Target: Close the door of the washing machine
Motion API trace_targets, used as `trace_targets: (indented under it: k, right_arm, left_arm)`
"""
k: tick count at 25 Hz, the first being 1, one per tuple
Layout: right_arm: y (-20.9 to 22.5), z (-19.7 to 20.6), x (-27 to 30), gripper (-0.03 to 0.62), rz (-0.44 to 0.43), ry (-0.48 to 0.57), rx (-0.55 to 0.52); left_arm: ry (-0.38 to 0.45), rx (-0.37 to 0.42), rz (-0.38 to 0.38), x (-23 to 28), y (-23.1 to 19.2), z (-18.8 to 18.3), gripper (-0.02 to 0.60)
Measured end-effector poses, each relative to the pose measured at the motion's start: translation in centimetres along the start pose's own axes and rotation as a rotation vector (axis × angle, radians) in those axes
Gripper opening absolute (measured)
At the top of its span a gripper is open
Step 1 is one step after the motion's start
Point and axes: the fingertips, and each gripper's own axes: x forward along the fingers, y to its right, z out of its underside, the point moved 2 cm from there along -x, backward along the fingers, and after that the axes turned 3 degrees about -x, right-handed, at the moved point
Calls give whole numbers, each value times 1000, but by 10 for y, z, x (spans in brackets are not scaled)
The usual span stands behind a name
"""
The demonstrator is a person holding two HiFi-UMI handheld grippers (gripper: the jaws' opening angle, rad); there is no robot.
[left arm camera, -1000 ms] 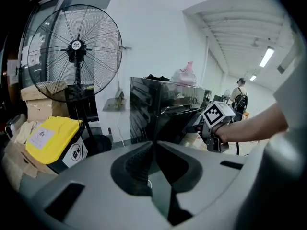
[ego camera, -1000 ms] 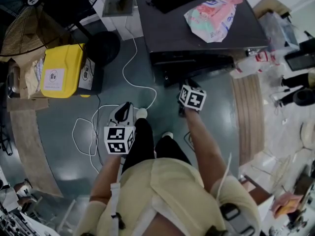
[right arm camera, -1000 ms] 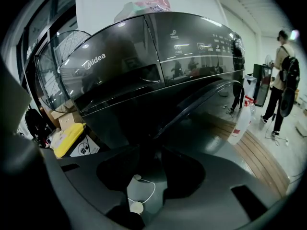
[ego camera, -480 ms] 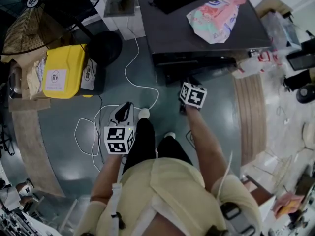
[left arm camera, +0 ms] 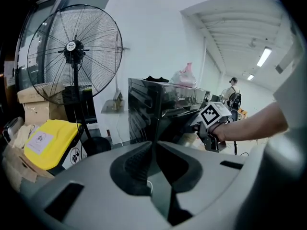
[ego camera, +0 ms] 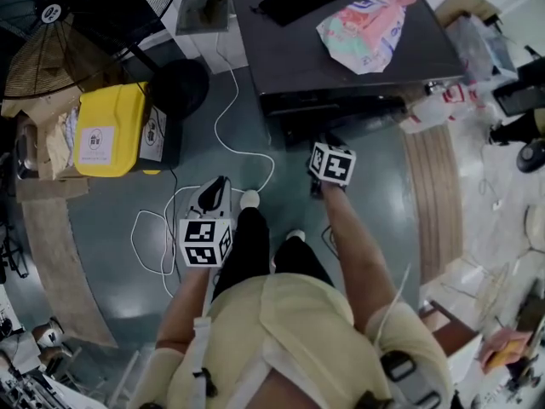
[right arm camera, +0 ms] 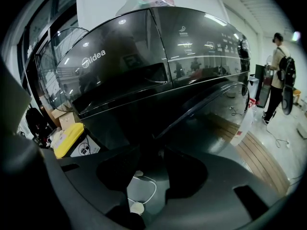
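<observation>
Washing machine [ego camera: 289, 58] is right in front of me, a dark Midea one. Its door [right arm camera: 206, 119] looks ajar, swung out off the front toward me. My right gripper [ego camera: 328, 141] sits just at the door's edge, though I can't tell if it touches. Its jaws are a bit apart with nothing in them, just floor showing through. Left gripper [ego camera: 218, 191] hangs off the machine's front left corner, jaws closed on nothing. There's a pink bag [ego camera: 362, 32] on top and a yellow box [ego camera: 106, 130] further left on the floor.
</observation>
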Motion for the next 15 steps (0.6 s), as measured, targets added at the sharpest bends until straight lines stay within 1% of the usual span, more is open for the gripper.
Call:
trace_targets:
  k: [9,15]
  right_arm:
    - [3,1,-29,141,-32,44,28]
    - [-7,-1,-61,140,-101,103,-3]
  left_arm:
    - [23,16,28,3,10,-11,18]
    - [35,19,66,6,26,-18,18]
